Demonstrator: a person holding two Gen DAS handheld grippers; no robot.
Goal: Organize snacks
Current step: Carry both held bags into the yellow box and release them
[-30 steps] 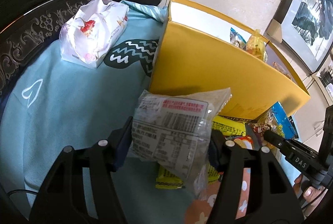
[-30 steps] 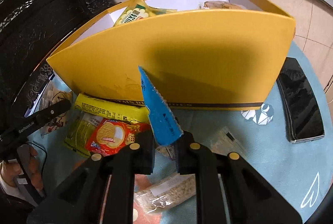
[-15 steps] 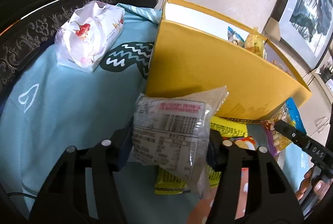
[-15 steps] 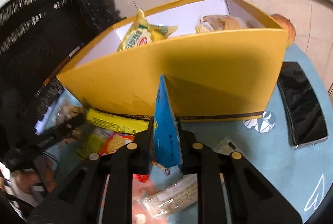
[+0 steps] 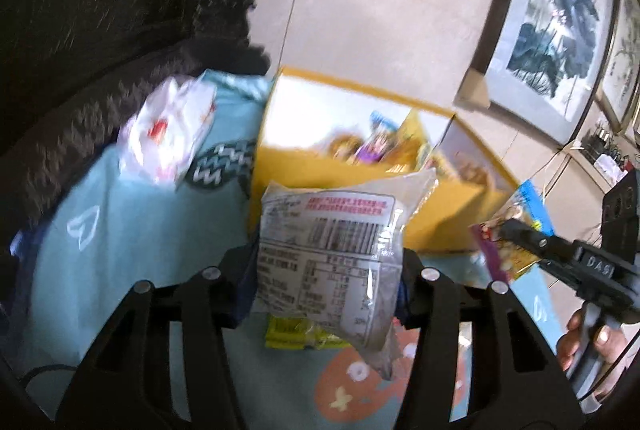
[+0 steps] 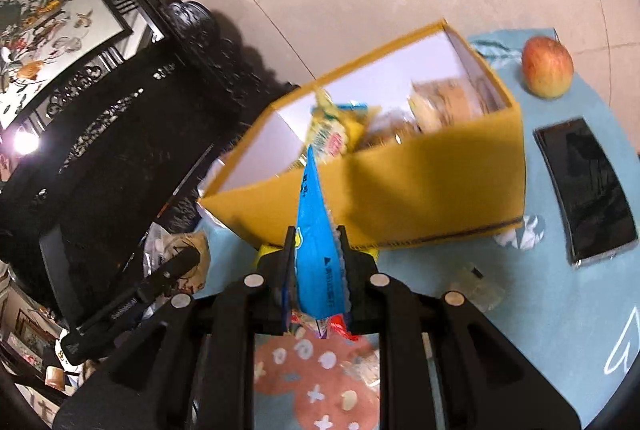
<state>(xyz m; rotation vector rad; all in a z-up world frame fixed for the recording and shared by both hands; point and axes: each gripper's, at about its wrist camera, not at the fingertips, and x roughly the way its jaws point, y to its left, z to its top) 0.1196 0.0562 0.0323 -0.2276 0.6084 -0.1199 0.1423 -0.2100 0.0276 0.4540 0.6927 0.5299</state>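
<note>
Light blue cartoon-print tablecloth (image 6: 532,310) covers the table, with beige wall tiles, sockets and framed paintings behind, and dark carved furniture at the left of both views. A yellow box (image 6: 432,186) sits mid-frame, already stuffed with snacks. An apple (image 6: 546,67) and a phone (image 6: 586,190) lie to its right. The left gripper (image 5: 326,280) is closing on a clear snack packet (image 5: 328,262) pinched between its pads, held up in front of the box. The right gripper (image 6: 316,270) is squeezed nearly together on a blue packet (image 6: 318,258) (edge-on). More snacks lie loose below the box.
</note>
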